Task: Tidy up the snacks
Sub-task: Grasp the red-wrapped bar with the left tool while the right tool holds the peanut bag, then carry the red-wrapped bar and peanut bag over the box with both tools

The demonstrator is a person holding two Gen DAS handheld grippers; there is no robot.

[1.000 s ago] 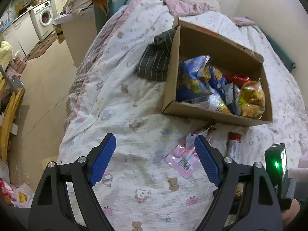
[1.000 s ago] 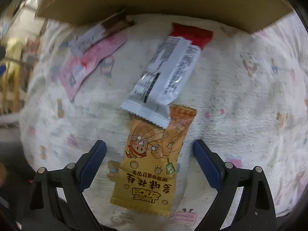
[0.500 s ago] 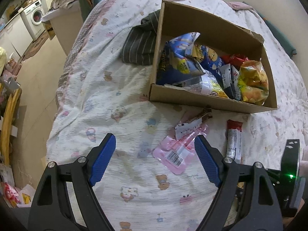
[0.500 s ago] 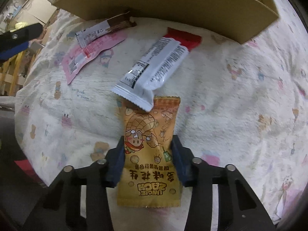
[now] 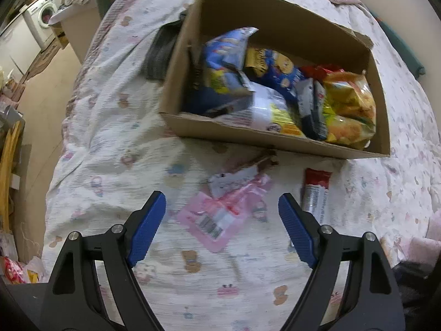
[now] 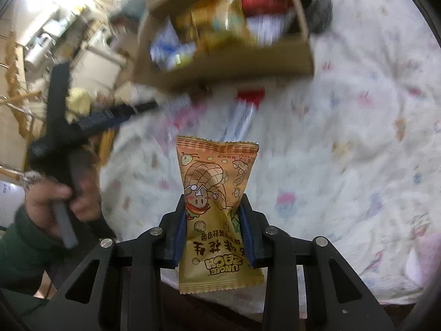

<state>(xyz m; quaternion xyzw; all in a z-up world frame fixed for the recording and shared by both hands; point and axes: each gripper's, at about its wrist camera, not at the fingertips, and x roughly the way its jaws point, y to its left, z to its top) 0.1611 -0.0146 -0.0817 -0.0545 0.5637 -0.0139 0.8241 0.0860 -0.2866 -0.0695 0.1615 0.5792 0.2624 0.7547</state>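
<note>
An orange peanut snack packet [image 6: 216, 193] is pinched between the blue pads of my right gripper [image 6: 213, 215], whose jaws are still closing on it, and it hangs lifted off the bed. A cardboard box [image 5: 275, 140] [image 6: 220, 69] full of snack bags sits farther up the bed. In front of it lie a pink packet [image 5: 217, 218], a brown-and-white bar [image 5: 242, 171] and a red-and-white bar [image 5: 315, 193] [image 6: 245, 110]. My left gripper [image 5: 222, 226] hovers open above the pink packet, touching nothing. It also shows at the left of the right wrist view, held by a hand [image 6: 52, 201].
The bed's patterned white quilt [image 5: 124, 143] falls away at the left to the floor [image 5: 35, 104]. A dark striped cloth [image 5: 162, 52] lies beside the box. A washing machine [image 5: 41, 19] stands far left. A pink sleeve [image 5: 430, 237] is at the right edge.
My right gripper closed on the orange packet and lifted it off the quilt, tilting up toward the box. My left gripper moved forward over the pink packet, staying open.
</note>
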